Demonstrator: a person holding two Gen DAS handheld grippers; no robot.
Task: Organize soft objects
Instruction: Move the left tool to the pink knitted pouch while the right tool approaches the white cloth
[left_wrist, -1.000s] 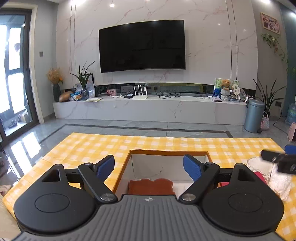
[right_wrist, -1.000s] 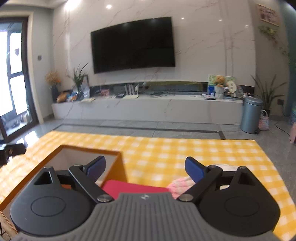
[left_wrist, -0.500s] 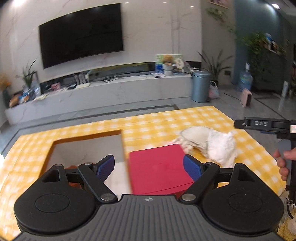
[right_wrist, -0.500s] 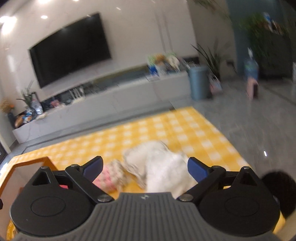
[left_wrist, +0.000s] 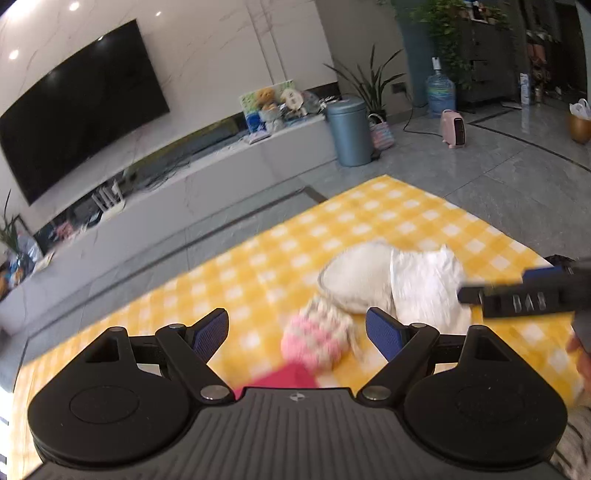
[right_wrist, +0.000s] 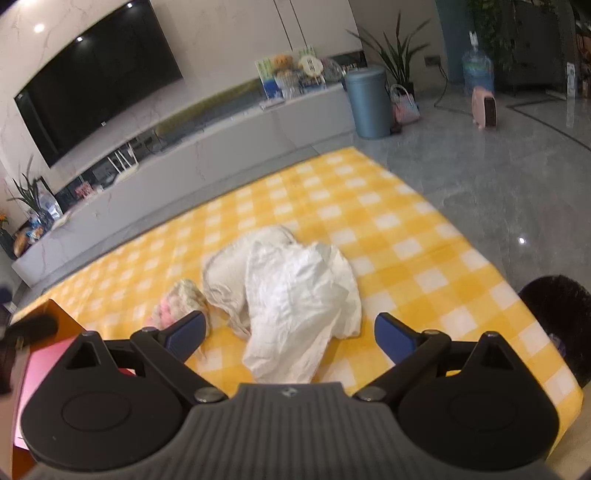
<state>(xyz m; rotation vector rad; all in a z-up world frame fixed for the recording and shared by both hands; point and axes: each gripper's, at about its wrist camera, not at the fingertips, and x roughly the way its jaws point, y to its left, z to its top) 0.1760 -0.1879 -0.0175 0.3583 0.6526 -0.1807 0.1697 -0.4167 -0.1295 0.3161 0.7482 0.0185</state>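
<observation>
Right wrist view: my right claw (right_wrist: 290, 332) stands wide open and empty, low centre of the frame, with the crumpled white cloth (right_wrist: 299, 291) lying between its fingers on the yellow checked table (right_wrist: 388, 221). A cream cloth (right_wrist: 236, 258) touches it on the left, and a small pink-and-cream bundle (right_wrist: 181, 302) sits just beside my left finger. At the lower left edge shows the orange corner of a box (right_wrist: 59, 314), with something pink beside it.

Left wrist view: my left claw (left_wrist: 295, 334), also open and empty, frames the pink-and-cream bundle (left_wrist: 317, 338) at centre; the picture is blurred.

Step in hand, as I judge it: approach for a pick. The next move calls for lowering onto a raised fold, closing firmly, then carrying toward the box.
</observation>
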